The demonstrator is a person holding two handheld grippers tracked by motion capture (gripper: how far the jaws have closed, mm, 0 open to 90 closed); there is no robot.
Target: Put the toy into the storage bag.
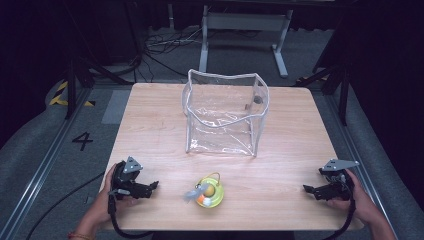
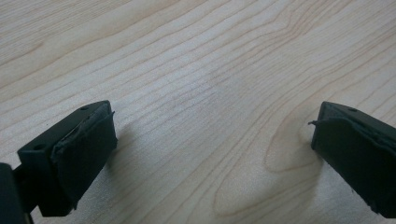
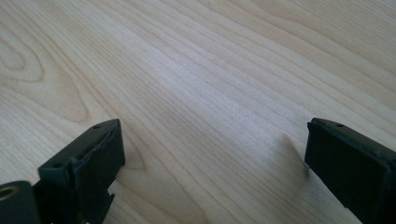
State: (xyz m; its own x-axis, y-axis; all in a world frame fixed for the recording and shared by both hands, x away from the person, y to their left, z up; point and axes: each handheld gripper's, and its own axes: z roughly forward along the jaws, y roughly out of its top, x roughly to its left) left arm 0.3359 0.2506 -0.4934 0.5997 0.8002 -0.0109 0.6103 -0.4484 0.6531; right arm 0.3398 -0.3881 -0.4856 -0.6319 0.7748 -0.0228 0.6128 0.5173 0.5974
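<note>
Small yellow-green toy (image 1: 210, 193) flat near table's front edge

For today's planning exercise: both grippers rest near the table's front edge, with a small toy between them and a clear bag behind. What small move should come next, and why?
Probably slide the left gripper toward the toy. Its jaws stand open and empty, and the toy lies closest to it, in front of the open clear bag.

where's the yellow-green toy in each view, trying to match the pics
High view: the yellow-green toy lies near the front edge of the table, between the left gripper and the right gripper.
Left gripper view: not in it; bare wood between open jaws.
Right gripper view: not in it; the same.
Shared landmark: the table's light wood grain.
</note>
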